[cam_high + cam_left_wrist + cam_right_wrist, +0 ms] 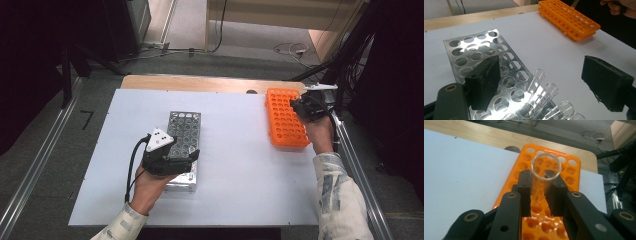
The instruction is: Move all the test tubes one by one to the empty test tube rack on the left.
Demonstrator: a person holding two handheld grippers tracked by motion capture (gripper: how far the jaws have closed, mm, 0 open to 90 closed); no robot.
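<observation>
The right gripper (pixel 541 195) is pinching a clear glass tube (pixel 544 176) between its two black jaws, which are sitting close together and pressing on the tube's sides just below its open rim. In the right gripper view the tube is standing nearly upright above the orange rack (pixel 567 173), its lower end hanging over the rows of round holes; whether the tip is touching the plastic I cannot tell. In the high view that gripper (pixel 296 106) is hovering over the far right part of the orange rack (pixel 282 130), which is lying near the right edge of the white table (pixel 235 165). The left gripper (pixel 186 156) is resting over the near end of the metal rack (pixel 184 125), well apart from the orange one. Its jaws are standing wide apart and gripping nothing. In the left gripper view one jaw is sitting over the metal rack's (pixel 474 52) perforated top plate and the other is hanging over bare table beside it, while a row of empty glass tubes (pixel 542 93) is leaning in the holes between them. Farther off in that view the orange rack (pixel 569 18) is lying on the table, with the person's other hand (pixel 620 7) above its far end.
</observation>
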